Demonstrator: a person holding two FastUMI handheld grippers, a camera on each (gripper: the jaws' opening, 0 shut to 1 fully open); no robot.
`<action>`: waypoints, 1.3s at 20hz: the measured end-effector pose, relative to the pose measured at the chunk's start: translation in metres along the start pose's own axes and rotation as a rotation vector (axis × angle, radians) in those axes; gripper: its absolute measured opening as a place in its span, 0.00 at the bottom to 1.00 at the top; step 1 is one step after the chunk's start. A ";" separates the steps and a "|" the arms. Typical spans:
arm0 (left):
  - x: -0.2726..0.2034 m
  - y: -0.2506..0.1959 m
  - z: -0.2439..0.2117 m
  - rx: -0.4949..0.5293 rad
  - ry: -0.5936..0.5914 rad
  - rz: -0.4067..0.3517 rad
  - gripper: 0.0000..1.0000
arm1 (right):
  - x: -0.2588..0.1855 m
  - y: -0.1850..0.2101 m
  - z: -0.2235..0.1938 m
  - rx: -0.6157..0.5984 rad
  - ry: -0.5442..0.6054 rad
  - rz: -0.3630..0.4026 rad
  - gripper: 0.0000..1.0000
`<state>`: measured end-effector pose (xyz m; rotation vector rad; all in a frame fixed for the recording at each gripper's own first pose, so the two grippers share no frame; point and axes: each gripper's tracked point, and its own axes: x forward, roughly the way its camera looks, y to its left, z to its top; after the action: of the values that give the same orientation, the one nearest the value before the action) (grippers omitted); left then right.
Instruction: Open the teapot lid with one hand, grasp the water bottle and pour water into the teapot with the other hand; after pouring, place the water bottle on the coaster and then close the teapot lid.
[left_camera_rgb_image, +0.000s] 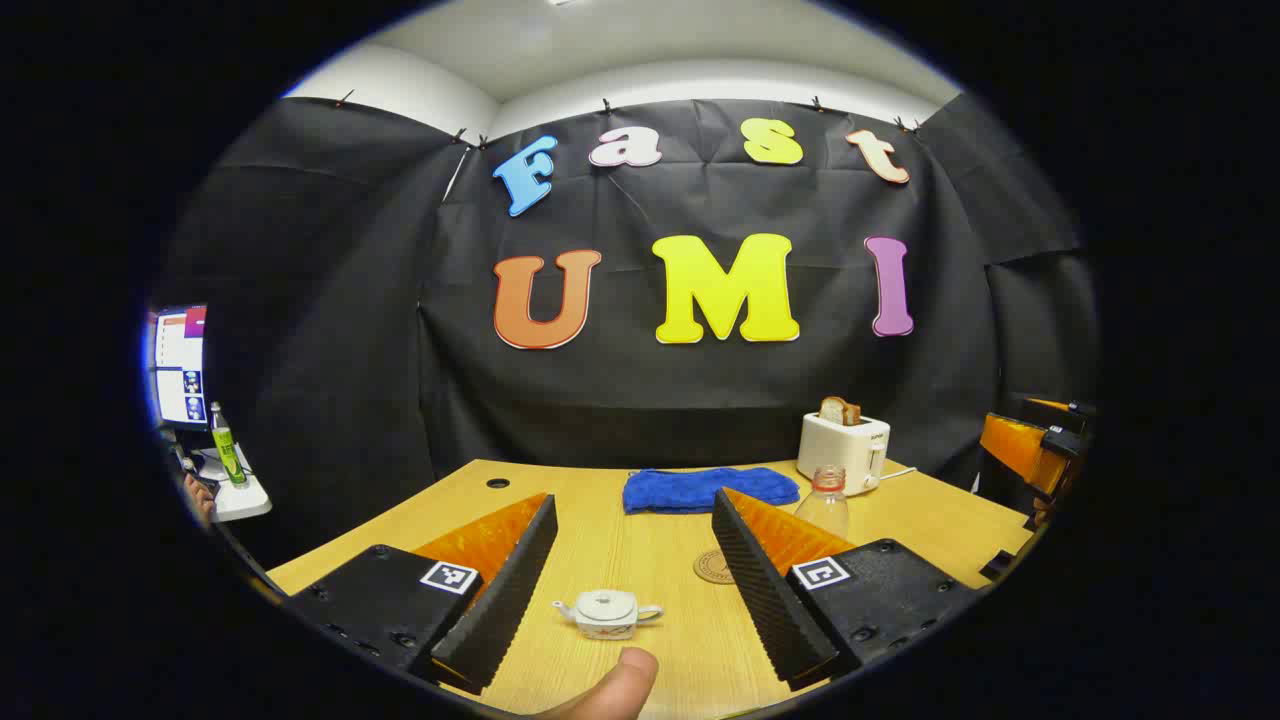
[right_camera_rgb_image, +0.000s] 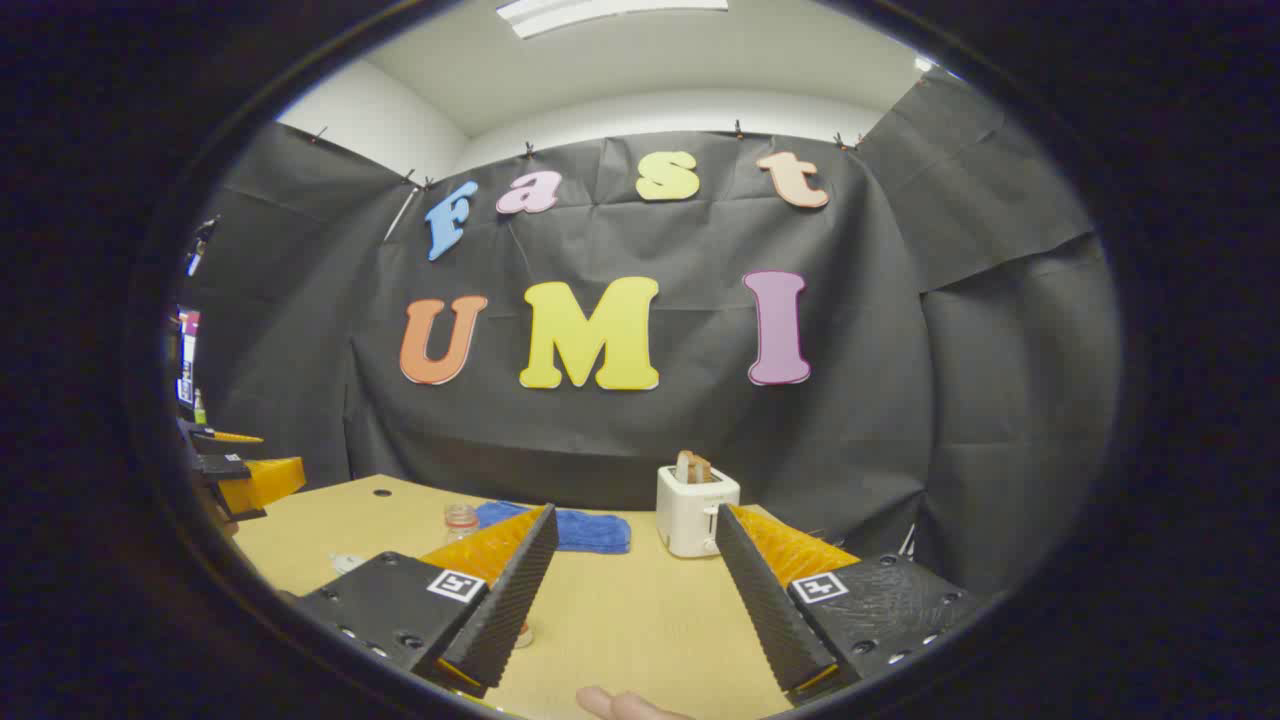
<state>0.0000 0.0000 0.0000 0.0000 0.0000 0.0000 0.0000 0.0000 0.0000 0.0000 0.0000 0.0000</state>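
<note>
Spread wide, the left gripper (left_camera_rgb_image: 630, 590) fingers frame a small white lidded teapot (left_camera_rgb_image: 608, 613) on the wooden counter (left_camera_rgb_image: 640, 540); clear plastic water bottle (left_camera_rgb_image: 824, 505) beside the round coaster (left_camera_rgb_image: 714, 566). Right gripper (right_camera_rgb_image: 630, 600) likewise spread, empty.

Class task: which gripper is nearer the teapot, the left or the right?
Left. The left gripper hangs open right over the teapot, which sits between its fingers; the right gripper faces bare table near the toaster.

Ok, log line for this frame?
stage: pre-grasp | left gripper: open, teapot ahead, lid on | right gripper: open | water bottle: untouched
</note>
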 end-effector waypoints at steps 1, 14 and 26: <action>0.000 0.002 -0.003 0.014 0.009 0.011 0.94 | 0.001 -0.004 0.000 0.004 0.000 -0.011 0.95; 0.010 0.009 -0.020 0.006 0.043 0.031 0.98 | 0.011 0.003 -0.017 -0.015 0.046 0.032 0.95; 0.069 0.005 -0.106 -0.032 0.149 -0.016 0.98 | 0.018 -0.009 -0.021 -0.039 0.050 -0.009 0.97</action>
<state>0.0685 0.0055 -0.1061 -0.0316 0.1495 -0.0156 0.0180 -0.0091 -0.0215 -0.0395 0.0504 -0.0089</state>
